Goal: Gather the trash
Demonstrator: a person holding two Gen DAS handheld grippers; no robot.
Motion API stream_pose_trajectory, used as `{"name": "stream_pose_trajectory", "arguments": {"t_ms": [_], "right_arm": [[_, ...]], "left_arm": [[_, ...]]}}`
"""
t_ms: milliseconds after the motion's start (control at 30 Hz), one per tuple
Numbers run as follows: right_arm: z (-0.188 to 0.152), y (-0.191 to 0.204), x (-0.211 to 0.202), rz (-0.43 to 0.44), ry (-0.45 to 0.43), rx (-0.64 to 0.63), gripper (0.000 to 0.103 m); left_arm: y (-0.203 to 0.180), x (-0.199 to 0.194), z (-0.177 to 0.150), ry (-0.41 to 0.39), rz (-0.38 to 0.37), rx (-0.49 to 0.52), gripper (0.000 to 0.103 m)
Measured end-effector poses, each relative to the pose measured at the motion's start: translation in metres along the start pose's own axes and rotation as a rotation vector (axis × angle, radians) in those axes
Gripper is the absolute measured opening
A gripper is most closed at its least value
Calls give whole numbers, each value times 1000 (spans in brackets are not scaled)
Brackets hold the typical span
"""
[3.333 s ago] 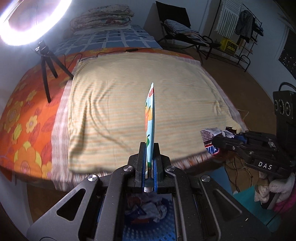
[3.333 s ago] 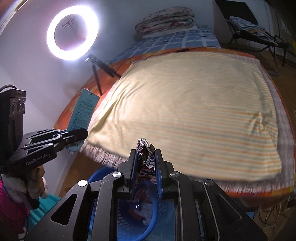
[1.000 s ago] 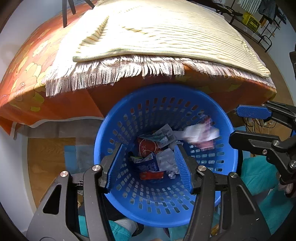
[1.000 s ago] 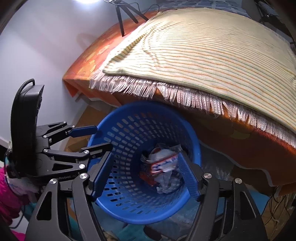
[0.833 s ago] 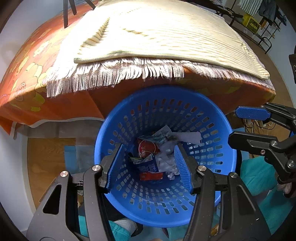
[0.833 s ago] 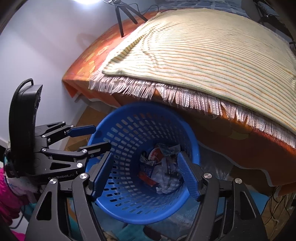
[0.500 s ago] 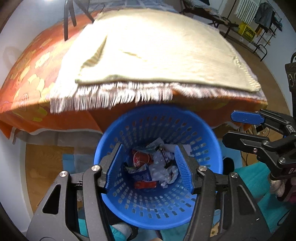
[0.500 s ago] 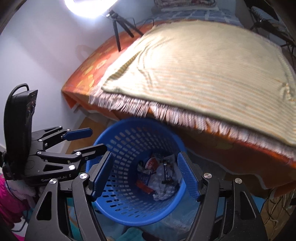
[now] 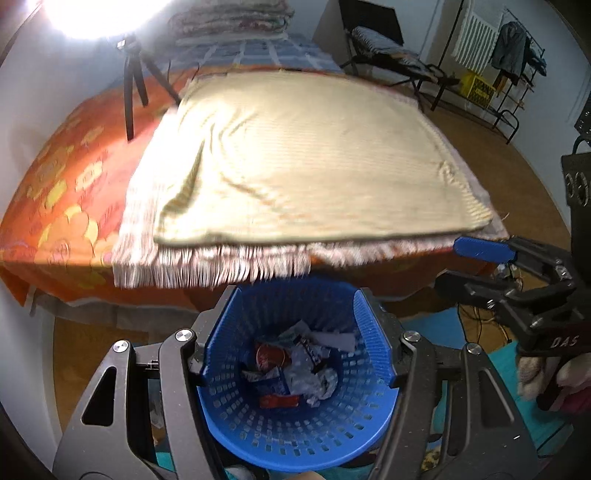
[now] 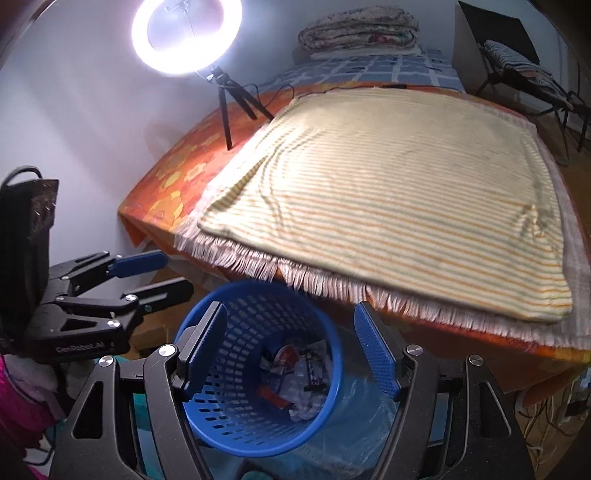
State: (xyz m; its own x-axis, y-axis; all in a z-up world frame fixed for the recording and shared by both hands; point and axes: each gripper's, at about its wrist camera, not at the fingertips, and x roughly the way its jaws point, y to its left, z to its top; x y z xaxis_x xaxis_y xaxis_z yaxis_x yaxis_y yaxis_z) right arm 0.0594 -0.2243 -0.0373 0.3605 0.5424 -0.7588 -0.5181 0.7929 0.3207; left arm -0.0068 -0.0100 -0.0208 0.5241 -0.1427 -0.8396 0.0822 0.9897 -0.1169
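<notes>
Nearest of all, the left tongs [image 9: 297, 334] stand wide apart with nothing between their blue pads, and the right tongs [image 10: 288, 347] are spread just as wide and equally empty. Both hang above the blue basket [image 9: 303, 439], which stands on the floor right at the foot of the bed [image 10: 166, 181], tucked just under the hanging fringe [image 9: 207, 267]. That spot looks chosen for convenience: anything lifted off the bed can be let fall into the basket with a short swing.

The trash [image 9: 295, 365] lies in a heap at the bottom of the basket (crumpled white paper, a red round piece and a red-and-blue wrapper can be made out; the rest is too tangled to name). None of it touches either pair of tongs, so the drop into the basket reads as finished.

Beyond the rim, the striped blanket [image 10: 399, 192] covers most of the bed, over an orange flowered sheet, and no litter shows on it in either view. By that showing the collecting seems at or near its end, though parts of the floor are hidden.

Farther back a ring light [image 10: 186, 35] on a small tripod stands on the sheet near the wall, presumably to light the work, and folded bedding [image 10: 358, 31] is stacked at the far end of the bed.
</notes>
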Motion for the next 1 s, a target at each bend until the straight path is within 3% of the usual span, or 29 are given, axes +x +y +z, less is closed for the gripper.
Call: {"name": "stream_pose_trajectory", "arguments": {"t_ms": [133, 467, 567, 800, 1000], "right_arm": [[12, -3, -12, 1, -41, 13, 71], [50, -13, -43, -96, -202, -34, 71], [63, -24, -42, -95, -187, 0, 76], [77, -39, -38, -80, -211, 29, 77], [83, -50, -26, -75, -191, 58, 77]], "left_arm": [[-10, -18, 20, -65, -12, 11, 75], [-25, -54, 75, -226, 3, 45, 84], [-30, -61, 88, -265, -3, 50, 84], [-34, -63, 108, -332, -8, 52, 86], [-25, -44, 116, -304, -18, 18, 90]]}}
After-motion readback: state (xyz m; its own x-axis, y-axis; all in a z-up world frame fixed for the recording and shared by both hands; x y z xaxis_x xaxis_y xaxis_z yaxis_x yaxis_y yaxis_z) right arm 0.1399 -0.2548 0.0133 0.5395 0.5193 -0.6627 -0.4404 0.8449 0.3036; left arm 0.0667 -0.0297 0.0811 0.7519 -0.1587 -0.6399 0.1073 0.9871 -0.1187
